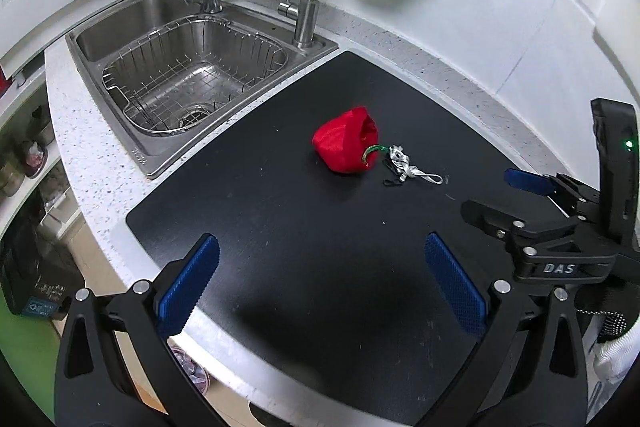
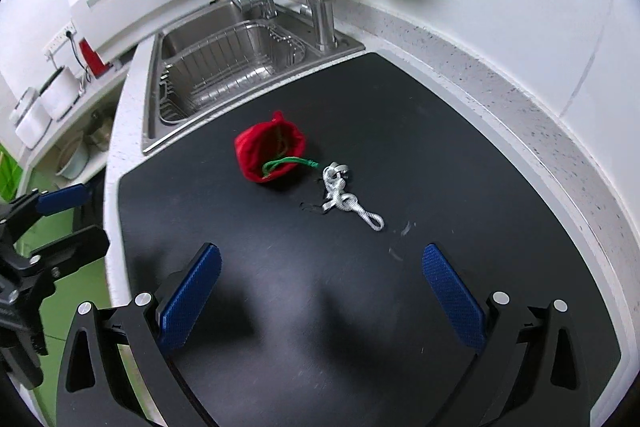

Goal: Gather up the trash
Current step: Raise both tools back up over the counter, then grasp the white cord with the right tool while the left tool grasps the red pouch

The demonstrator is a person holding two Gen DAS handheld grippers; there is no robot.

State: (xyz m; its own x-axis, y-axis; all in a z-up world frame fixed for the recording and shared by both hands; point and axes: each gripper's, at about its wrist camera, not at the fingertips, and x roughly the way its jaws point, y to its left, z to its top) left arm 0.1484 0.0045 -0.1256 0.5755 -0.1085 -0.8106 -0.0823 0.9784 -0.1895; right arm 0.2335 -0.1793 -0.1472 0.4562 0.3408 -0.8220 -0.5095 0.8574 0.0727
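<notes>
Step in hand, by judgement: the approach, before any pickup. Nothing is collected yet.

Left gripper (image 1: 322,281): fingers spread wide, holding nothing, poised over the near part of the black mat (image 1: 280,227). Right gripper (image 2: 322,289): fingers likewise spread wide and empty, over the same mat.

Task items: a red drawstring pouch (image 2: 269,151) lies on its side near the middle of the mat, mouth open and facing roughly toward the right gripper, a green cord (image 2: 290,163) trailing from it. Just beside the pouch, on its right, lies a tangle of white cord (image 2: 344,197) with a thin black string (image 2: 312,207) at its near side. Whether the white cord touches the green cord cannot be told.

Relation to fingers: both items lie ahead of either gripper, well clear of the fingertips, roughly centred between them. The steel sink (image 1: 184,75) stands beyond, to the left.

Next move, by judgement: advance one gripper and lower it so the fingers straddle the white cord, flat to the surface, since the cord is thin and low.
</notes>
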